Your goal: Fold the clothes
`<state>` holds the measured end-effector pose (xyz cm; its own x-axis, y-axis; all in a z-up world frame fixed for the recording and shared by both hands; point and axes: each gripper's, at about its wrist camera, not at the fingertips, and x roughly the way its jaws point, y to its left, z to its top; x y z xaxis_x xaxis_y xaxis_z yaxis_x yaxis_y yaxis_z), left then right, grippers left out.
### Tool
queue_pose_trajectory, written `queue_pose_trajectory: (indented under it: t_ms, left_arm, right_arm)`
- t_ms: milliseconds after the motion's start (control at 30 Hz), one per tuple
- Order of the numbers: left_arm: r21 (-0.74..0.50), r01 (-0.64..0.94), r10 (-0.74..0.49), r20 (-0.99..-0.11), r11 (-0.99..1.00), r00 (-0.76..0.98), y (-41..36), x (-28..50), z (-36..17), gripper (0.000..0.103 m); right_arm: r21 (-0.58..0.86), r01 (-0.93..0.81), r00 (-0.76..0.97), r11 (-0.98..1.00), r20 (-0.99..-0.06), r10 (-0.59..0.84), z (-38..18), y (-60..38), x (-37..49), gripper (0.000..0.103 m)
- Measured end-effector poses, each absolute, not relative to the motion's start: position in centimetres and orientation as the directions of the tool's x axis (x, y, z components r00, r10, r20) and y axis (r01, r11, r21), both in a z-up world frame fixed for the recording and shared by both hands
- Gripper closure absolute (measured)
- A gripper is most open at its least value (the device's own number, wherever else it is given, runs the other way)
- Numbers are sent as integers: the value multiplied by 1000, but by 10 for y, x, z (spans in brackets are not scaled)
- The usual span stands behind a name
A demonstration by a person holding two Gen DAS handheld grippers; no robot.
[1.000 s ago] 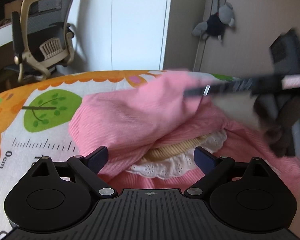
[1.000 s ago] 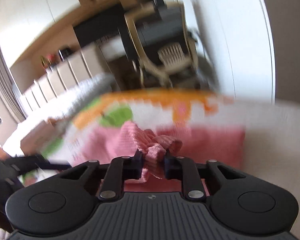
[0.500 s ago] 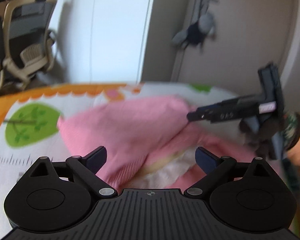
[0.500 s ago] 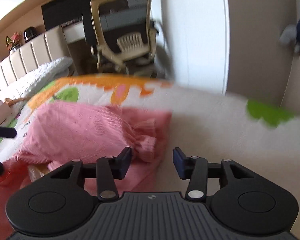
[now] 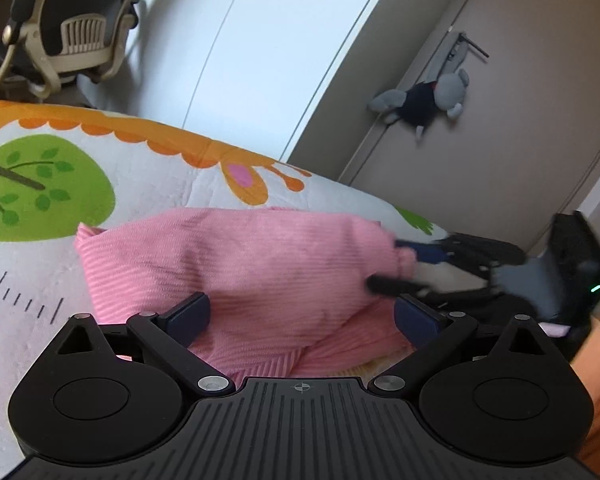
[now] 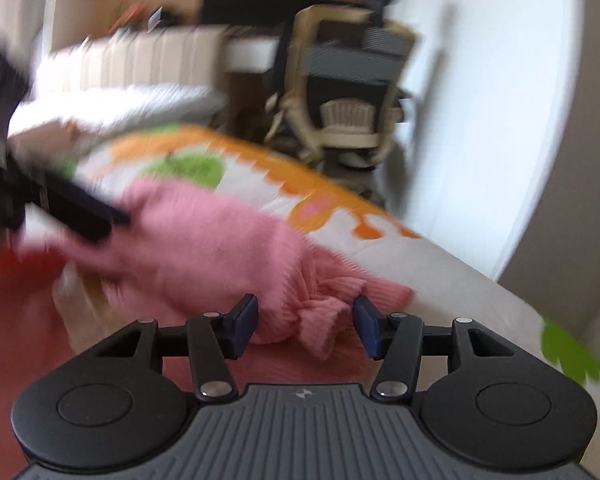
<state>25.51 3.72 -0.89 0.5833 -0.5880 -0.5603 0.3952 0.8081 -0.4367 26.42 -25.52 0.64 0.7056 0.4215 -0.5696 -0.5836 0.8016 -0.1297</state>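
A pink ribbed garment (image 5: 240,264) lies folded over itself on the printed bed cover (image 5: 148,172). My left gripper (image 5: 300,316) is open just above its near edge, with nothing between the fingers. At the right of the left wrist view, my right gripper (image 5: 386,264) reaches to the garment's right end. In the blurred right wrist view, my right gripper (image 6: 305,326) is open, and the bunched pink cuff (image 6: 320,312) lies between its fingers, untouched by either pad. The left gripper (image 6: 80,212) shows there as a dark smear over the pink garment (image 6: 204,240).
An office chair (image 5: 60,36) stands beyond the bed's far edge, also visible as chair (image 6: 348,92). A grey stuffed toy (image 5: 424,100) hangs on a brown door. A person's orange sleeve (image 5: 596,380) is at the lower right. Pillows (image 6: 120,100) lie at the bed's far left.
My right gripper was shut on the pink cuff, let it go, and now stands open around it. The left gripper stayed open and swung its view rightward over the garment.
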Motion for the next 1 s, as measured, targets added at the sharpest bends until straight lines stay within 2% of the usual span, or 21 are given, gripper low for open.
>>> queue_pose_trajectory:
  t_ms: [33,67,133,167,267,300,367,467,533,633,767,800,833,867,1000]
  left_arm:
    - [-439,396,-590,-559,806,582,39,255,-9,2]
    - [-442,393,-590,-558,807,584,41,255,-9,2]
    - [-446,385,-587,-556,808,588,43,256,-9,2]
    - [-449,381,-586,-555,809,591,44,257,-9,2]
    - [-450,374,-580,-536,811,613,49,256,-3,2]
    - [-454,372,-580,-525,810,622,51,257,-1,2]
    - [-473,359,-581,-506,805,637,56,258,3,1]
    - [-489,331,-571,-503,807,649,62,258,7,1]
    - [-475,328,-560,-512,816,652,65,257,9,1]
    - [-456,326,-546,-523,828,654,69,255,11,1]
    - [-471,320,-551,-519,822,654,70,258,9,0]
    - [-480,323,-560,-516,816,648,68,259,8,0]
    - [-487,324,-567,-515,811,643,65,261,6,0]
    - [-487,319,-564,-523,813,639,60,262,1,0]
    - [-408,269,-480,-609,872,631,42,268,-23,0]
  right_arm:
    - [-134,-605,688,785,-584,430,6,-250,265,73]
    - [-87,-621,660,779,-594,460,10,-249,263,85]
    - [28,-645,598,764,-604,527,20,-248,259,86]
    - [147,-642,558,752,-584,590,33,-256,257,86]
    - [479,-596,475,645,-438,764,67,-287,255,86]
    - [511,-585,492,630,-394,776,76,-296,253,87]
    - [514,-549,572,659,-343,745,92,-310,249,86]
    - [399,-425,733,813,-376,567,98,-319,249,85]
    - [350,-372,771,860,-399,496,92,-321,252,82]
    - [340,-353,767,872,-428,478,80,-319,253,80]
    - [277,-414,736,867,-458,498,68,-295,254,80]
    - [262,-435,721,861,-471,508,62,-287,257,79]
    - [247,-457,706,855,-484,517,56,-279,260,73]
    - [233,-471,691,851,-502,520,50,-272,264,69]
    - [173,-432,644,885,-628,437,5,-259,278,69]
